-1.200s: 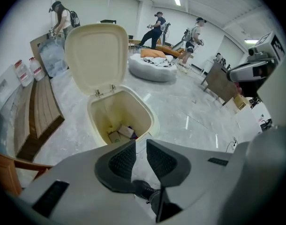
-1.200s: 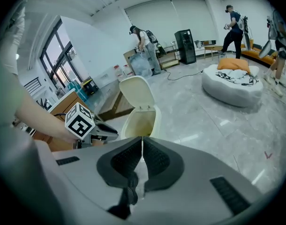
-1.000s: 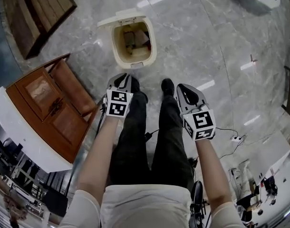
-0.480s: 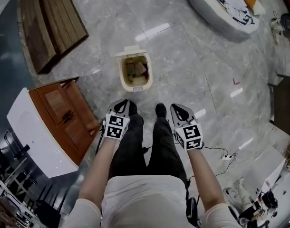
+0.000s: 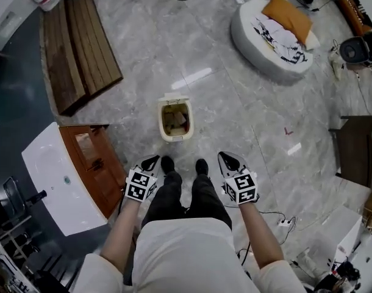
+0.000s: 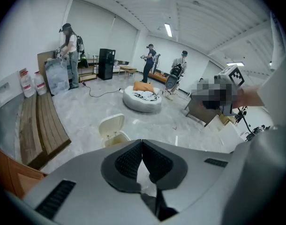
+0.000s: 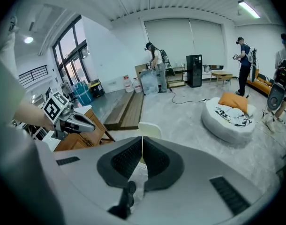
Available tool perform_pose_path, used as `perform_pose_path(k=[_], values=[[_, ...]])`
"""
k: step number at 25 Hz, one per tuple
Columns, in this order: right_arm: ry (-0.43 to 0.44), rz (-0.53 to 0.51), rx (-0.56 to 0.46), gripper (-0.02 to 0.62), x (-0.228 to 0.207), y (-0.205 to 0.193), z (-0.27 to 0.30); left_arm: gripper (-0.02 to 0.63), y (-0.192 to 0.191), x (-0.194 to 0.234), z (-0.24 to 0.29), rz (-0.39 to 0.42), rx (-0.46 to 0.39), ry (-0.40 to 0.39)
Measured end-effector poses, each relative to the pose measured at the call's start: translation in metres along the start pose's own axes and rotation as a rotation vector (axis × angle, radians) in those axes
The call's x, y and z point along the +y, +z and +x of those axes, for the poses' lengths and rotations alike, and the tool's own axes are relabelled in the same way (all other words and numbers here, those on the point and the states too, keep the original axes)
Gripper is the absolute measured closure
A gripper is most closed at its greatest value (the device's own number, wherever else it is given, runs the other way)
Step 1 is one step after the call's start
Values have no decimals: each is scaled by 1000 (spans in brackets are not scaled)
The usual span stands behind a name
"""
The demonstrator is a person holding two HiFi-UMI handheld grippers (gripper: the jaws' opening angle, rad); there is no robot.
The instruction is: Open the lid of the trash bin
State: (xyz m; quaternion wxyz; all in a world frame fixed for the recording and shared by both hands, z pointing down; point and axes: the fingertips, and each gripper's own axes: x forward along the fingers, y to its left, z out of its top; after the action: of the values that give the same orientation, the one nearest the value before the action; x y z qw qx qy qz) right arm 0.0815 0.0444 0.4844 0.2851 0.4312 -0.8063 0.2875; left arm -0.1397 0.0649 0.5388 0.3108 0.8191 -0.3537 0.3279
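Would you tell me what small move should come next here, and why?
Probably none on the bin: its lid already stands up and the inside shows. The left tool and right tool are both shut, empty and well short of it, so I would simply keep them back.

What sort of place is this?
Probably a big studio or test hall, not a home: household props, an open trash bin, a round cushion bed and a loose sink cabinet, stand scattered on a stone floor, with other people working nearby.
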Motion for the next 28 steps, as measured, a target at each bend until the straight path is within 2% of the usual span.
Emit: perform_pose_path(k=[7, 17, 22, 28], values=[[8, -45, -73, 565, 22, 44, -37, 588, 41, 5, -68, -14, -134, 28], [-28, -142, -184, 565, 41, 96, -83, 588, 68, 2, -142, -21, -280, 56], [-38, -175, -250, 565, 51, 113, -112, 588, 83, -10, -169, -8, -343, 70], [-42, -201, -321, 565, 44, 139, -136, 588, 115, -27, -204, -5, -467, 105]])
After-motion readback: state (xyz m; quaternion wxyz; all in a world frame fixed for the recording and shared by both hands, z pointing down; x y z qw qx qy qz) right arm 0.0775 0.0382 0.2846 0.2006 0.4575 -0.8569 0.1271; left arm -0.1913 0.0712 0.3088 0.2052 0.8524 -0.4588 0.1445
